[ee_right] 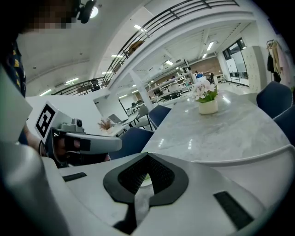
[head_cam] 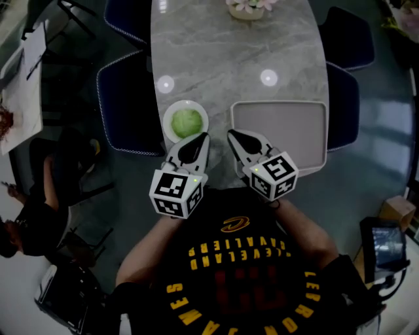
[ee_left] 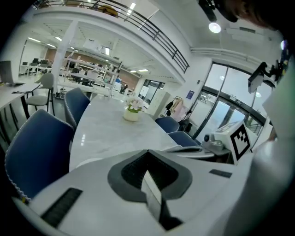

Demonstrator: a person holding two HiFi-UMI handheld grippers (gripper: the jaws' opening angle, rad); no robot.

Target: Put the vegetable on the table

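A white bowl (head_cam: 186, 122) with a round green vegetable (head_cam: 187, 121) in it sits near the front edge of the grey marble table (head_cam: 216, 65). My left gripper (head_cam: 198, 139) hovers just on my side of the bowl, its tips over the rim. Its jaws are shut with nothing in them. My right gripper (head_cam: 233, 135) is beside it, between the bowl and a beige tray (head_cam: 278, 131), and is also shut and empty. In the right gripper view a sliver of the green vegetable (ee_right: 145, 179) shows past the closed jaws. The left gripper view looks along the table over its shut jaws.
A flower pot (head_cam: 247, 8) stands at the table's far end. Blue chairs line both sides (head_cam: 127, 105) (head_cam: 344, 105). A person (head_cam: 26, 216) sits on the floor side at the left, beside a desk (head_cam: 23, 85). A box (head_cam: 398, 211) lies at the right.
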